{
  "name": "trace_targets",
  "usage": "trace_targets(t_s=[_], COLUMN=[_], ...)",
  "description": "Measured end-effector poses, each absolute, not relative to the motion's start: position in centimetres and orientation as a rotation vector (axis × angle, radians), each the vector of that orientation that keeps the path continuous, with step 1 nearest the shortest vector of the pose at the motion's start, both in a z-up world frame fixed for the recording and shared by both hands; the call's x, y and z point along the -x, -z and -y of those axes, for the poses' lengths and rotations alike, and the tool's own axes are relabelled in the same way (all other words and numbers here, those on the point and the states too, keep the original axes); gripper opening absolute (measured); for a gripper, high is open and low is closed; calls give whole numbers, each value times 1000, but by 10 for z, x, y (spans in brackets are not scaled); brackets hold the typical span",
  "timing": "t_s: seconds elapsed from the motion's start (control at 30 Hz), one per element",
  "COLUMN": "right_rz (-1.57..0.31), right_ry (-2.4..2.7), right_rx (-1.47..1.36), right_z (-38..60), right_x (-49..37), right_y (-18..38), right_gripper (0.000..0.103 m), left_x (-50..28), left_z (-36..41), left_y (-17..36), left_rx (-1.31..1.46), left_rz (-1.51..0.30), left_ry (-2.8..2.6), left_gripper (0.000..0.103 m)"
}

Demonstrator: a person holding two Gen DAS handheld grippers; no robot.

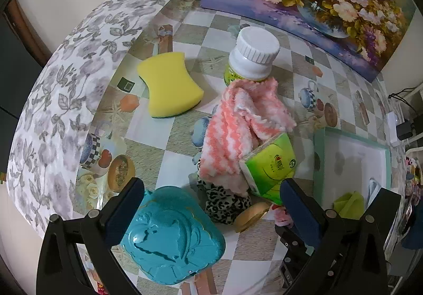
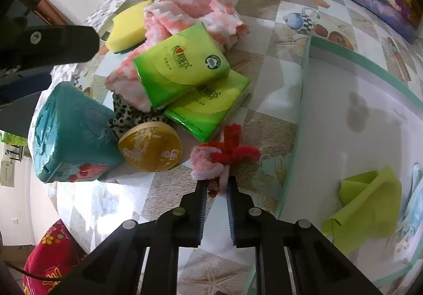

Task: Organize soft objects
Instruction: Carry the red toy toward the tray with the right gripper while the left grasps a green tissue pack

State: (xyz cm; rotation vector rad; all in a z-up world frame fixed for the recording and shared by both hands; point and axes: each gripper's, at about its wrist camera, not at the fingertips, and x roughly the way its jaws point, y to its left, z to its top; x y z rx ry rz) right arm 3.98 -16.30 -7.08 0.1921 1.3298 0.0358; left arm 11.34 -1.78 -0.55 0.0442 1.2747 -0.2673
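Sorting looks barely begun: the white tray (image 2: 343,99) with its mint rim, at the right of the right wrist view, holds only a folded lime-green cloth (image 2: 370,199) plus something pale blue at the edge, too cropped to name. Left of it on the table, the pink-and-white striped towel (image 2: 190,14), yellow sponge (image 2: 127,27), two green tissue packs (image 2: 182,64) and leopard-print fabric (image 2: 124,112) still sit heaped. At lower centre, the right gripper (image 2: 216,189) pinches a red-and-pink chenille twist (image 2: 224,157). The left gripper (image 1: 211,205) hangs released, empty, over the teal embossed box (image 1: 171,236).
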Motion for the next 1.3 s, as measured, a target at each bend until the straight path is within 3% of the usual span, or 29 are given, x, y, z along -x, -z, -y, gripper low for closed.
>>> trace_targets(t_s=[0.17, 0.3, 0.93, 1.23, 1.3], right_rz=[-1307, -1279, -1082, -1050, -1047], right_ry=[-29, -25, 85, 136, 137], right_rx=[-215, -250, -426, -523, -530], right_z=[163, 172, 238, 269, 270], right_x=[-38, -35, -7, 1, 2], right_y=[64, 50, -8, -8, -8], right_gripper=[15, 15, 15, 15, 15], left_x=[-112, -112, -108, -106, -105], left_z=[21, 23, 79, 109, 114], left_y=[4, 4, 18, 41, 46], left_rx=[-43, -32, -187, -356, -391], left_rz=[-1273, -1278, -1244, -1240, -1240], left_ry=[288, 315, 409, 399, 393], left_gripper=[101, 93, 92, 76, 64])
